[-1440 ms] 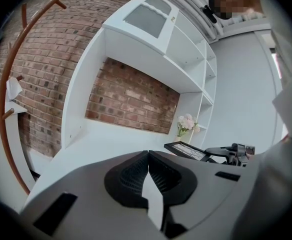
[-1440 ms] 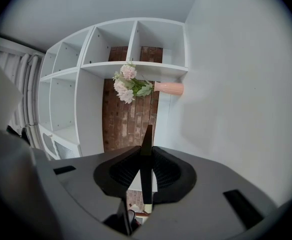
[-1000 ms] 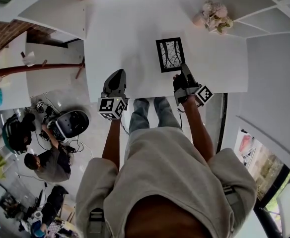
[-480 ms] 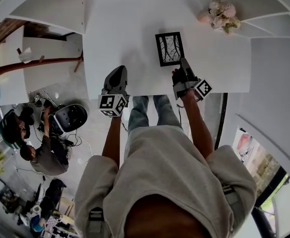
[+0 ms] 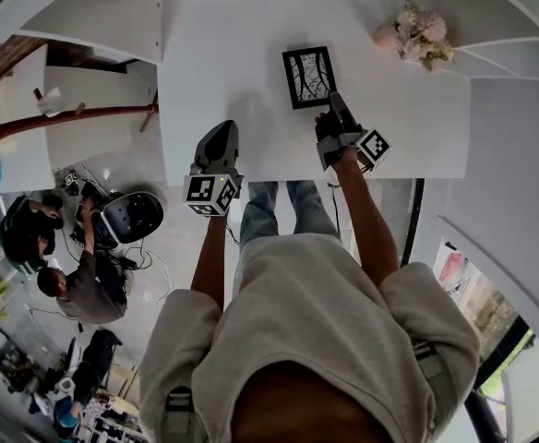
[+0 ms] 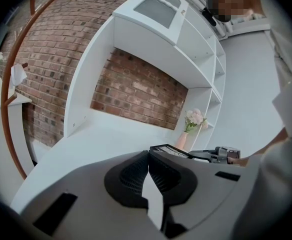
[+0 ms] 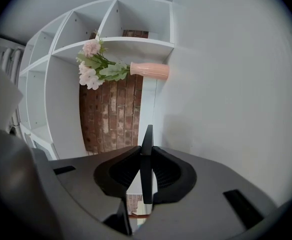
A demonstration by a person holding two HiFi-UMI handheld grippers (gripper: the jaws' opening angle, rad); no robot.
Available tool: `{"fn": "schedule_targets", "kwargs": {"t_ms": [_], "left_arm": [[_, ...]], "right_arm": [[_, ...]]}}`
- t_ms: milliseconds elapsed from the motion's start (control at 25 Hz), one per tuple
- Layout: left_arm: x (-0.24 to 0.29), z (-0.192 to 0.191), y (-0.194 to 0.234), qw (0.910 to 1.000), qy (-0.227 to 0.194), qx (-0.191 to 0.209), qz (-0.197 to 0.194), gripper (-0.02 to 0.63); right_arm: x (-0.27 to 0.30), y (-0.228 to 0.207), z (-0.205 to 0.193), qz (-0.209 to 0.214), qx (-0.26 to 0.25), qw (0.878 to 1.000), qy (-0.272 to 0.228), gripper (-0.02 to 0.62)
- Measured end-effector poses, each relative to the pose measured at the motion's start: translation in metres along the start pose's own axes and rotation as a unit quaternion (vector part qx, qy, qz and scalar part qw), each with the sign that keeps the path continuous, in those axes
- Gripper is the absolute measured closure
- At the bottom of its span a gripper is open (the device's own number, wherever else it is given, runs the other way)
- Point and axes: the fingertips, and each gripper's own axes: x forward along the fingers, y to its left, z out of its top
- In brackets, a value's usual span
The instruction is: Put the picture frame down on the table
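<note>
The black picture frame (image 5: 308,77) with a black-and-white print hangs roughly flat over the white table (image 5: 223,53). I cannot tell whether it touches the top. My right gripper (image 5: 334,111) is shut on its near edge. In the right gripper view the picture frame (image 7: 147,134) shows edge-on, pinched between the jaws of the right gripper (image 7: 146,151). My left gripper (image 5: 220,144) is shut and empty over the table's near edge. In the left gripper view the left gripper (image 6: 148,154) has its jaws pressed together, with the picture frame (image 6: 168,149) and the right gripper (image 6: 221,155) beyond.
A pink vase of flowers (image 5: 417,33) stands at the table's far right, near white shelves (image 5: 519,26). A lower white surface (image 5: 94,109) and a curved wooden rail (image 5: 57,123) lie to the left. Two people (image 5: 76,289) crouch beside gear on the floor.
My right gripper has carried the frame a little farther from the table's near edge. The left gripper has barely moved.
</note>
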Motion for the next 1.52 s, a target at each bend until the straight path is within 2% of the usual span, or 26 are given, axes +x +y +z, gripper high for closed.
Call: {"fn": "schedule_targets", "kwargs": {"t_ms": [320,640,840,1000,1120,1400,1520], "left_arm": [[0.000,-0.002,-0.002,1.0000,0.003,-0.001,0.001,0.589],[-0.001,-0.006,-0.002,1.0000,0.005,-0.004,0.004,0.589],[-0.003,-0.006,0.000,1.0000,0.005,-0.005,0.005,0.589],[-0.005,-0.007,0.000,1.0000,0.006,-0.006,0.005,0.589],[-0.007,-0.007,0.001,1.0000,0.005,-0.007,0.005,0.589],[-0.010,-0.011,0.002,0.9999,0.006,-0.009,0.006,0.589],[-0.013,-0.010,0.003,0.9999,0.005,-0.009,0.006,0.589]], "right_arm": [[0.022,-0.010,0.001,-0.017,0.009,1.000,0.000,0.506],[0.028,-0.022,0.001,-0.006,0.026,1.000,0.000,0.505],[0.029,-0.024,-0.003,-0.014,0.028,0.999,0.004,0.506],[0.029,-0.018,-0.005,-0.017,-0.017,1.000,0.012,0.501],[0.032,-0.018,-0.012,-0.033,-0.056,0.997,0.038,0.438],[0.036,-0.017,-0.024,-0.063,-0.149,0.983,0.089,0.415],[0.036,-0.016,-0.029,-0.077,-0.197,0.971,0.107,0.402]]}}
